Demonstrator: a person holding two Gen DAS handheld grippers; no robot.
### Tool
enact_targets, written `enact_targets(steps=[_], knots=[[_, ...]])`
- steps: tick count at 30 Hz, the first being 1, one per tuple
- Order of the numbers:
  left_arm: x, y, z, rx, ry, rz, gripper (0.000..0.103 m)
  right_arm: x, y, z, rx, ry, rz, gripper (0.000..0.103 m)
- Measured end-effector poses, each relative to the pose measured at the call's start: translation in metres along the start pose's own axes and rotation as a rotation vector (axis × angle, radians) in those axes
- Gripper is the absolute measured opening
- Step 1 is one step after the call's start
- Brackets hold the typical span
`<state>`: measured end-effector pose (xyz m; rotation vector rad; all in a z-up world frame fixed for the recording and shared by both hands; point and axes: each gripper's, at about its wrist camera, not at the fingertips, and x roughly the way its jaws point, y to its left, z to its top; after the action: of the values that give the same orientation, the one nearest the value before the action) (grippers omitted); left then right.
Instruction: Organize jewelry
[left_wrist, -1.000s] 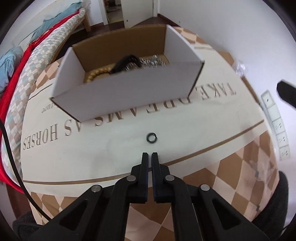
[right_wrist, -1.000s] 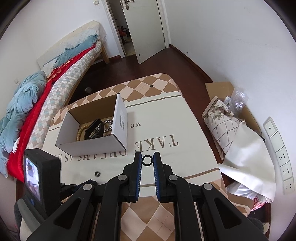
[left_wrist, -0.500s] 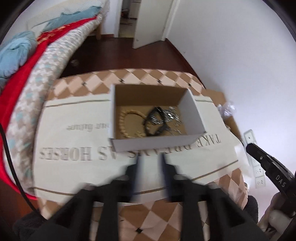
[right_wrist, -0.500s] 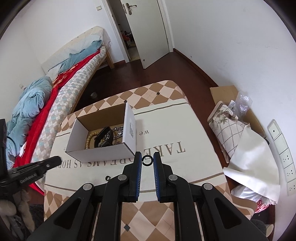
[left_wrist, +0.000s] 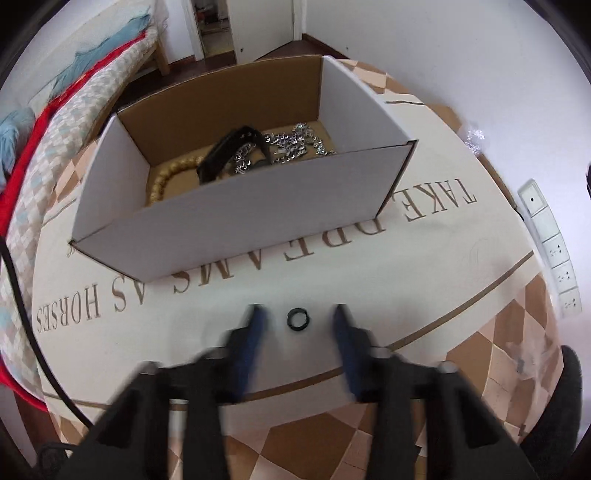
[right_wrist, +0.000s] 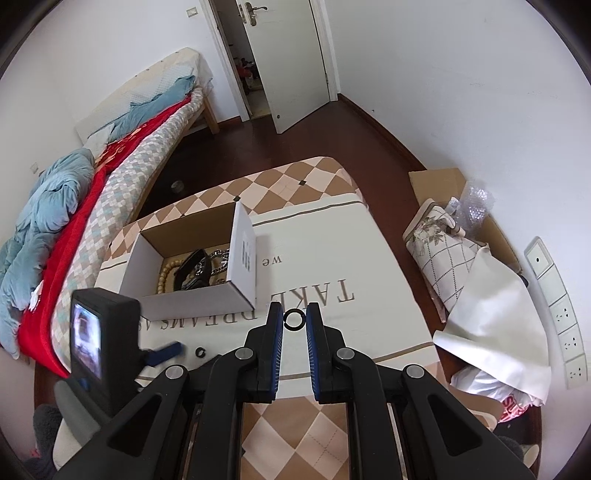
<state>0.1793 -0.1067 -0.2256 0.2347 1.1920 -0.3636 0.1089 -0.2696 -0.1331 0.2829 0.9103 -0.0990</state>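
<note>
Back low over the table (left_wrist: 461, 266) after rising above the box (left_wrist: 236, 210), left hand-held gripper (left_wrist: 297, 319) straddles a black ring (left_wrist: 297, 319), jaws apart, closing. Right hand-held gripper (right_wrist: 294, 319) pinches another ring (right_wrist: 294, 319).

The tablecloth (left_wrist: 424, 266) reads "TAKE DREAMS AS HORSES", upside down beside the box (left_wrist: 240, 229); a small "we" sits beyond it.

We're in a home bedroom: a bed (right_wrist: 122, 155) runs along the left wall, heaped with a blue duvet (right_wrist: 44, 206) and a red blanket (right_wrist: 77, 218). A white door (right_wrist: 291, 62) stands ajar onto dark wood flooring (right_wrist: 325, 147), and a table under a checked, lettered cloth (right_wrist: 332, 258) fills the middle.
</note>
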Motion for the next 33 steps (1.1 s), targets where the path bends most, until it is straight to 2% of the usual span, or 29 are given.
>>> enact_targets(steps=[5, 11, 15, 17, 21, 25, 28, 29, 30, 32, 33], knots=[[-0.012, 0.008, 0.000, -0.024, -0.017, 0.017, 0.010, -0.001, 0.003, 0.004, -0.001, -0.008, 0.008, 0.013], [-0.084, 0.051, 0.016, -0.127, -0.129, -0.017, 0.010, -0.009, 0.014, 0.014, -0.010, -0.028, 0.053, 0.013], [-0.124, 0.078, 0.048, -0.182, -0.193, -0.028, 0.010, -0.003, 0.030, 0.034, -0.033, -0.029, 0.107, 0.013], [-0.127, 0.087, 0.064, -0.188, -0.202, 0.000, 0.010, 0.008, 0.044, 0.051, -0.044, -0.016, 0.154, 0.013], [-0.114, 0.102, 0.097, -0.199, -0.166, -0.009, 0.010, 0.039, 0.069, 0.079, -0.063, 0.046, 0.221, 0.013], [-0.090, 0.116, 0.116, -0.227, -0.101, -0.032, 0.013, 0.079, 0.088, 0.098, -0.074, 0.166, 0.240, 0.013], [-0.087, 0.122, 0.122, -0.243, -0.092, -0.029, 0.015, 0.099, 0.092, 0.104, -0.059, 0.243, 0.222, 0.014], [-0.088, 0.123, 0.123, -0.242, -0.096, -0.022, 0.018, 0.102, 0.091, 0.104, -0.053, 0.250, 0.215, 0.022], [-0.089, 0.125, 0.123, -0.242, -0.096, -0.015, 0.027, 0.104, 0.091, 0.106, -0.053, 0.259, 0.209, 0.033], [-0.094, 0.127, 0.122, -0.243, -0.112, 0.007, 0.041, 0.104, 0.089, 0.107, -0.044, 0.258, 0.192, 0.064], [-0.096, 0.128, 0.122, -0.242, -0.120, 0.023, 0.056, 0.103, 0.087, 0.108, -0.043, 0.255, 0.184, 0.065]])
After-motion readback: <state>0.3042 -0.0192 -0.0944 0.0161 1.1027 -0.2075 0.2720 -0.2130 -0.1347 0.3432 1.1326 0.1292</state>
